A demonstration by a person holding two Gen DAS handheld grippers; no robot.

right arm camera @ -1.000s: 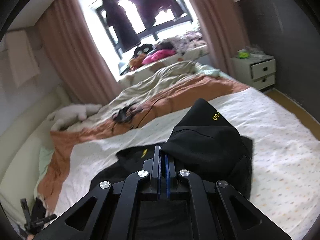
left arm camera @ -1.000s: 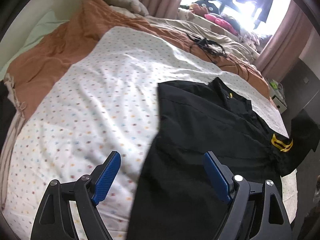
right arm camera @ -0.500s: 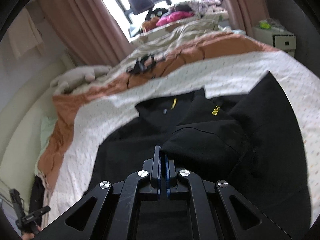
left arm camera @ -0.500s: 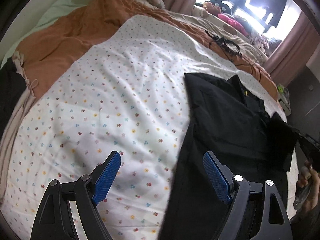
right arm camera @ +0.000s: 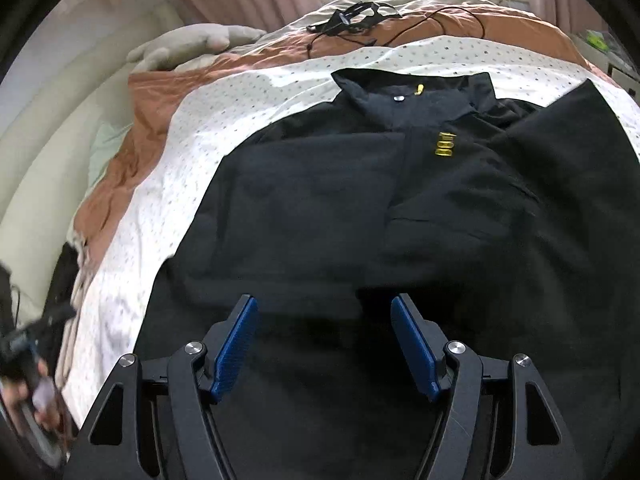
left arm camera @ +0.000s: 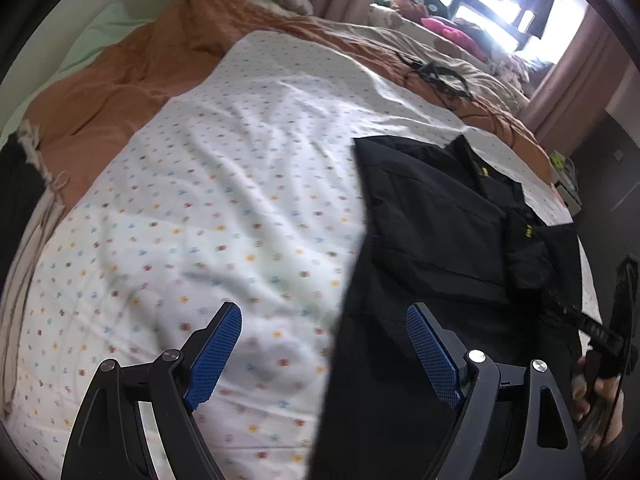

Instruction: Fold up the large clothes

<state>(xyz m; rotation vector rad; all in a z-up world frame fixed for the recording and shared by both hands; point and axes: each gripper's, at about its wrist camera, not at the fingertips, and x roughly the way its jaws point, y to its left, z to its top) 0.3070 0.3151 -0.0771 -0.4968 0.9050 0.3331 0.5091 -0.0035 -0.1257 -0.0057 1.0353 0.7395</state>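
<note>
1. Right now the black shirt is lying flat on the dotted white sheet of the bed, collar pointing away toward the orange blanket and the window, hem running toward the person. Its long axis is therefore running straight away from both tools, collar far and hem near.

2. Over on the right side, the right gripper is hanging directly over the lower middle of the shirt. Its jaws have just been opening and are now standing apart, with dark cloth lying beneath them but nothing pinched between the blue pads. A sleeve panel with the yellow print is resting folded inward across the chest, so I am judging that this side fold is laid down.

3. Meanwhile the left gripper is hovering with its jaws wide apart and holding nothing. It is straddling the shirt's left edge: one pad is over the bare sheet, the other over black fabric.

4. Judging the next move, the left edge is running lengthwise, up and away from the left gripper, so this hand is the nearer one for taking that side. The matching fold would need a grip on the edge, then a carry across toward the right.

5. Near the collar, a black cable bundle is lying well apart from the shirt.
</note>
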